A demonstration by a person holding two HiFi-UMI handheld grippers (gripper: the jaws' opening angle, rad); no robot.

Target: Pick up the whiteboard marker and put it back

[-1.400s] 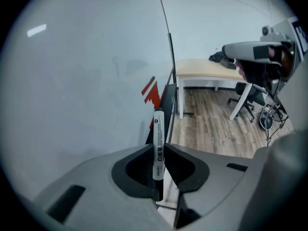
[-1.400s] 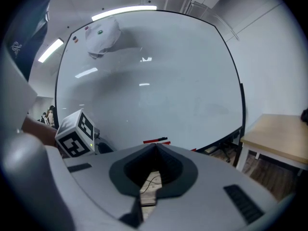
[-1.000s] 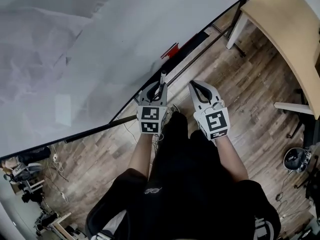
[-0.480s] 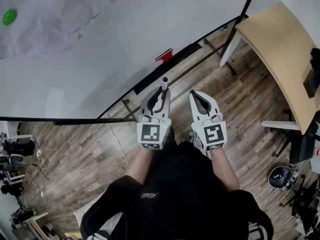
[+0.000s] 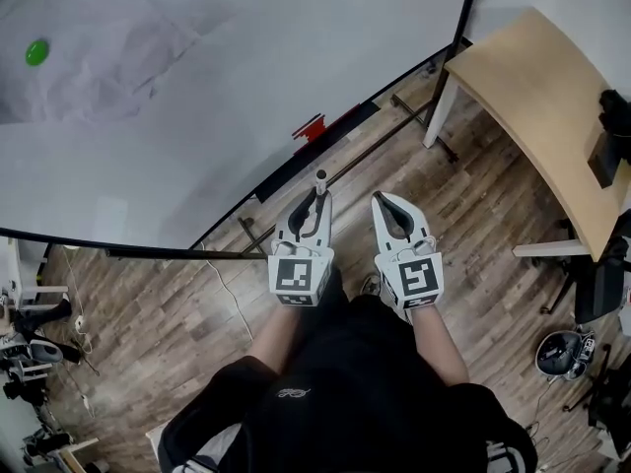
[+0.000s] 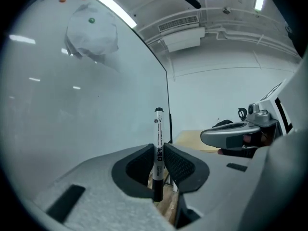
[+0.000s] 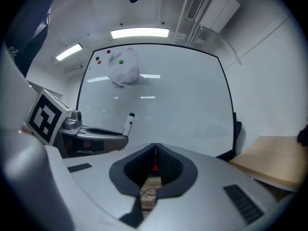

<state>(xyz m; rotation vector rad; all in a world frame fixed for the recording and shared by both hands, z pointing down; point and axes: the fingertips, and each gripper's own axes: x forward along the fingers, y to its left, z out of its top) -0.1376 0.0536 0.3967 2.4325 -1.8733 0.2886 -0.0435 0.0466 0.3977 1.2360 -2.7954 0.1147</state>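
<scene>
Wood-plank floor (image 5: 473, 225), big whiteboard (image 5: 197, 116) ahead of the person, tan wooden surface (image 5: 532, 87) off to the right. Green magnet (image 5: 36, 52) sits at the board's upper left, and a small red item (image 5: 310, 128) lies on the board's dark tray (image 5: 330, 136).

Left gripper (image 5: 315, 200) has its jaws pinching the whiteboard marker (image 6: 158, 143) around mid-barrel. The marker stands upright, white body with a black cap end poking above the jaw tips and a dark end below them. It is held in the air in front of the board, not on the tray.

Right gripper (image 5: 386, 203) is just beside the left, not touching it. Its jaws are pressed together with nothing between them.
</scene>
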